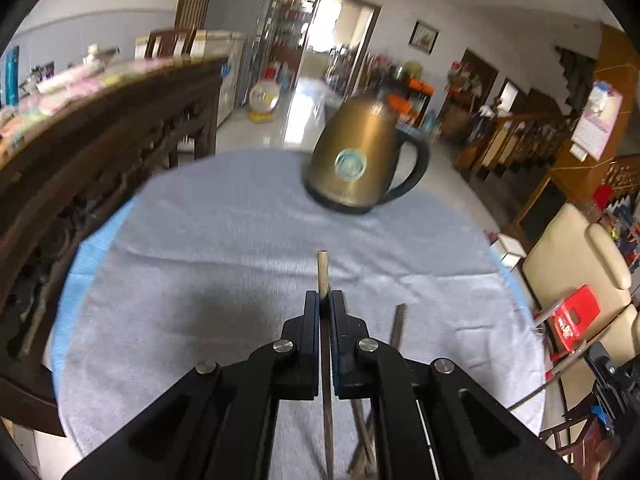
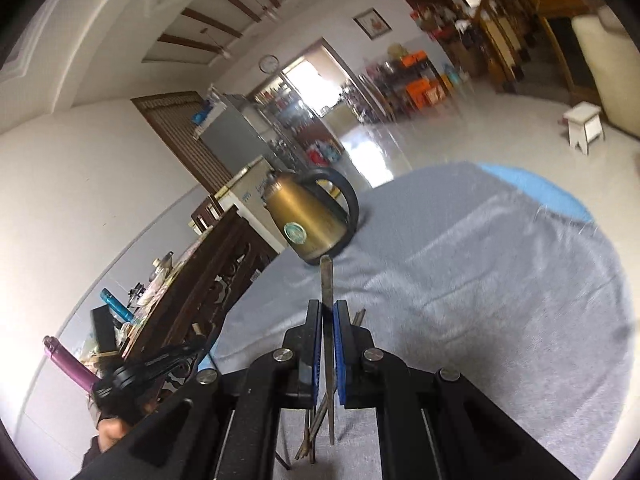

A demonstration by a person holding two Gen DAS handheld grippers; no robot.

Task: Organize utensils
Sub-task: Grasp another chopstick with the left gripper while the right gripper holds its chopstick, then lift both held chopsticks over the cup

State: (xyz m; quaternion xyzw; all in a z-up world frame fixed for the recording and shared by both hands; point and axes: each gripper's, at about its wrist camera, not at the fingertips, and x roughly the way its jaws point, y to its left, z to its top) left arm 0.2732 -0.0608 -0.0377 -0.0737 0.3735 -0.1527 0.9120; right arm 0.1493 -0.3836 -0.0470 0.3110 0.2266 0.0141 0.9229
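Note:
My left gripper (image 1: 325, 300) is shut on a pale wooden chopstick (image 1: 322, 270). The chopstick sticks out past the fingertips and runs back between the fingers, held above the grey cloth-covered table (image 1: 200, 240). Another chopstick (image 1: 398, 324) shows just right of the fingers, and several more lie below them (image 1: 362, 452). My right gripper (image 2: 328, 308), with blue pads, is shut on a darker, thin chopstick (image 2: 327, 280) that points toward the kettle. Loose chopsticks (image 2: 314, 432) lie on the cloth under the right gripper.
A brass-coloured kettle (image 1: 360, 160) (image 2: 308, 220) with a black handle stands at the table's far side. A dark carved wooden cabinet (image 1: 80, 160) borders the table on the left. A cream chair (image 1: 580, 272) and a red stool (image 1: 576, 316) stand to the right. A hand (image 2: 108, 432) shows at lower left.

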